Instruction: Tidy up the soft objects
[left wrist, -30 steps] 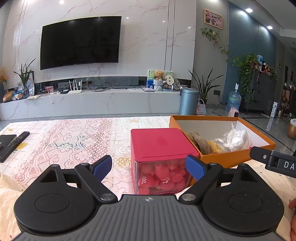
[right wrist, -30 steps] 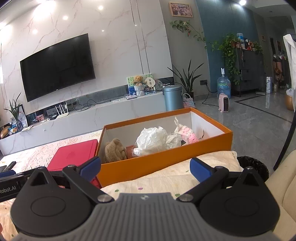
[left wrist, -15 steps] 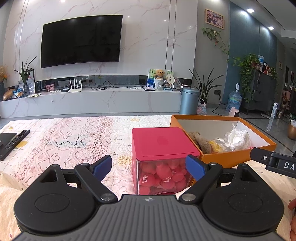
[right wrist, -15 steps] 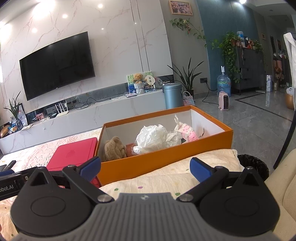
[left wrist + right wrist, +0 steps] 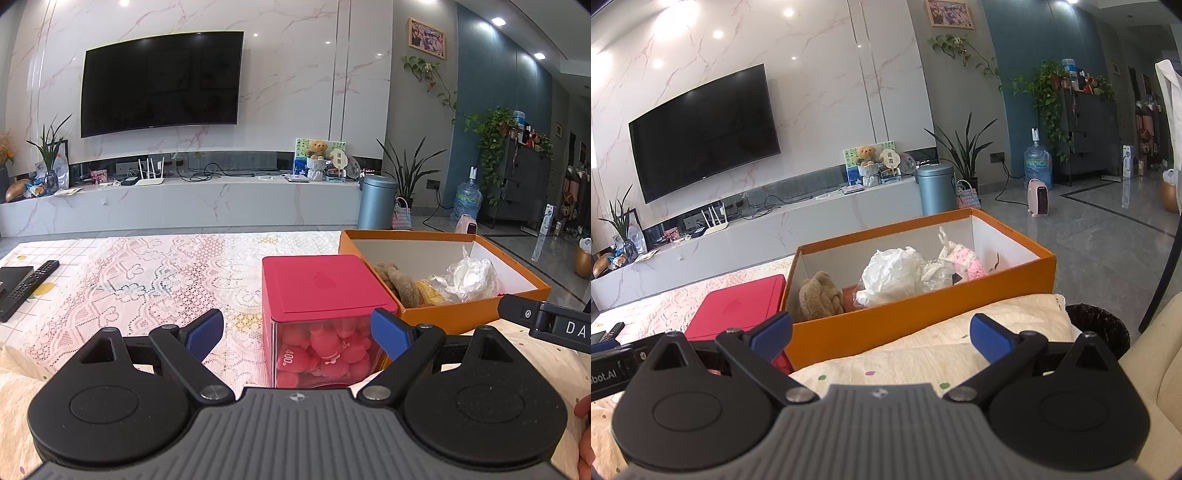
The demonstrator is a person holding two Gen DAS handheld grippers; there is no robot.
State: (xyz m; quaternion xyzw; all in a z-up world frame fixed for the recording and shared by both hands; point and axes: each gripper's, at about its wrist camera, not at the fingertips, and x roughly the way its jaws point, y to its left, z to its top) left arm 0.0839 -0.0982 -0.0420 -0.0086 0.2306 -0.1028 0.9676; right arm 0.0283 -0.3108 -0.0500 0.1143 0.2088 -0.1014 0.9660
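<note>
An open orange box [image 5: 923, 321] stands on the table and also shows in the left wrist view [image 5: 461, 314]. In it lie a brown plush toy [image 5: 820, 295], a crumpled white plastic bag [image 5: 892, 273] and a pink and white knitted toy [image 5: 964, 260]. My right gripper [image 5: 881, 332] is open and empty, a little in front of the box. My left gripper [image 5: 297, 330] is open and empty, just in front of a red-lidded clear box [image 5: 321, 291] full of red soft pieces. The same red box shows in the right wrist view [image 5: 738, 310].
A lace cloth [image 5: 147, 280] covers the table. A cream quilted cushion [image 5: 942, 354] lies under the right gripper. A remote [image 5: 29, 284] lies at the table's left edge. A black waste bin [image 5: 1097, 325] stands at the right. The right gripper's body [image 5: 546, 325] shows in the left wrist view.
Both views have shifted very slightly, so the boxes sit a touch lower in the frames. Both grippers stay open and empty.
</note>
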